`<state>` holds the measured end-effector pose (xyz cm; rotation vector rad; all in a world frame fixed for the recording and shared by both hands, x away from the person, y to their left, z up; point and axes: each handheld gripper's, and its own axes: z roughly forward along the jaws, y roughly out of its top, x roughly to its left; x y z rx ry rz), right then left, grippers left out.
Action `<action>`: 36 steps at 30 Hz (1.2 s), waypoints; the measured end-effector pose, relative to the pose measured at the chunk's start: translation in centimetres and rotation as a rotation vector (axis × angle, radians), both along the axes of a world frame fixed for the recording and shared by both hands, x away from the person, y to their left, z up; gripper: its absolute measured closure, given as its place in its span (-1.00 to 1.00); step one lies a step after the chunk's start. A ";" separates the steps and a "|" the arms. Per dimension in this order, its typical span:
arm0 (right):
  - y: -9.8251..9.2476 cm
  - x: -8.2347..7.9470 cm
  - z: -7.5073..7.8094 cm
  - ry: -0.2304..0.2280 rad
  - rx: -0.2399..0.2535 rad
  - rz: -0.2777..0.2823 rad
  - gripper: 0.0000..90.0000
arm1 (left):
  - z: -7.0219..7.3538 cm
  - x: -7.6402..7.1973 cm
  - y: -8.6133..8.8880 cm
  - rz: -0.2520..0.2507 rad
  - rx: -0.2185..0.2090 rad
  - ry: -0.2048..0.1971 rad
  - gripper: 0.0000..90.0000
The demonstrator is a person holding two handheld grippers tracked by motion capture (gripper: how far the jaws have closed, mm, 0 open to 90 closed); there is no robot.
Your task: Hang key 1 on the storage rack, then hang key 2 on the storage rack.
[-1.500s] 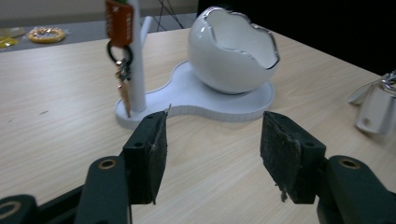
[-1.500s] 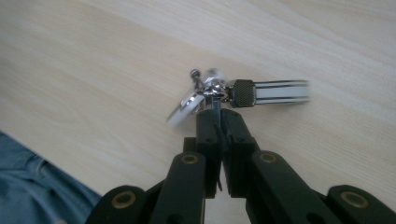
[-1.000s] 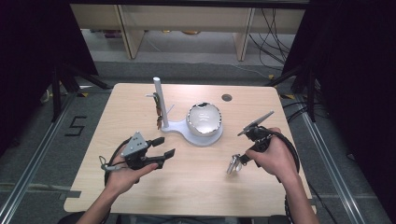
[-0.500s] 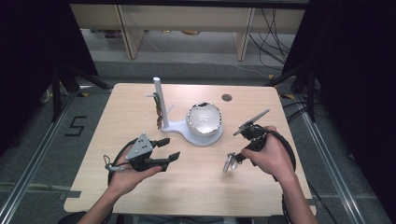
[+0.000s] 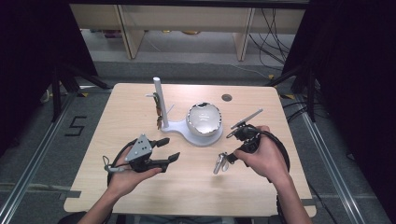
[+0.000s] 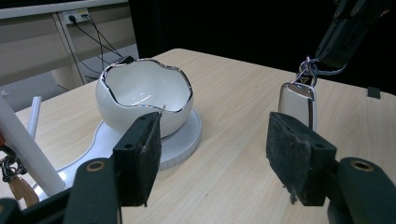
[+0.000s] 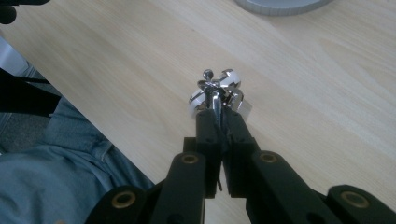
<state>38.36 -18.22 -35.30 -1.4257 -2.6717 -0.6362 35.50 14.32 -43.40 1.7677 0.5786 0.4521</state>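
Here the right gripper [image 5: 227,157] pinches the key fob's [image 5: 218,164] ring (fob dangling below its tips).

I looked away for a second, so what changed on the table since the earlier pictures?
The right tongs, shut on the metal key fob, carried it a little up the picture toward the white bowl. The left tongs stayed open in place. The bowl, its stand and the table are unchanged.

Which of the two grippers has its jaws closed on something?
The right gripper, near the table's right side: its jaws pinch the ring of a silver key fob. The left gripper has open, empty jaws.
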 end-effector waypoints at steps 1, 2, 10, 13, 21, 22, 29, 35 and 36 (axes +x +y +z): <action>0.1 0.0 0.1 -0.002 0.006 0.006 0.93 | 0.0 0.0 0.0 0.001 0.000 0.001 -0.22; 0.2 -0.1 0.2 0.003 0.006 0.002 0.93 | 0.1 -0.1 0.0 0.001 -0.001 0.004 -0.22; 1.0 0.0 0.1 0.004 0.014 0.031 0.93 | 0.4 -0.3 -0.6 -0.036 -0.003 0.001 -0.24; 1.2 0.1 0.2 0.016 0.006 0.032 0.93 | 0.6 -0.2 -1.1 -0.078 -0.028 0.036 -0.25; 1.8 0.5 0.3 0.007 0.024 0.081 0.93 | 1.5 0.0 -3.1 -0.229 -0.003 0.016 -0.19; 1.8 0.5 0.4 0.013 0.022 0.078 0.93 | 1.5 0.0 -3.3 -0.249 -0.001 0.010 -0.18; 3.2 0.1 0.6 0.026 0.029 0.114 0.93 | 1.1 0.2 -4.5 -0.332 0.040 -0.013 -0.14; 4.4 -0.1 0.6 0.047 0.042 0.151 0.93 | 0.6 0.6 -5.1 -0.387 0.049 -0.014 -0.10; 4.5 -0.1 0.6 0.049 0.043 0.150 0.93 | 0.5 0.7 -5.3 -0.394 0.041 -0.012 -0.09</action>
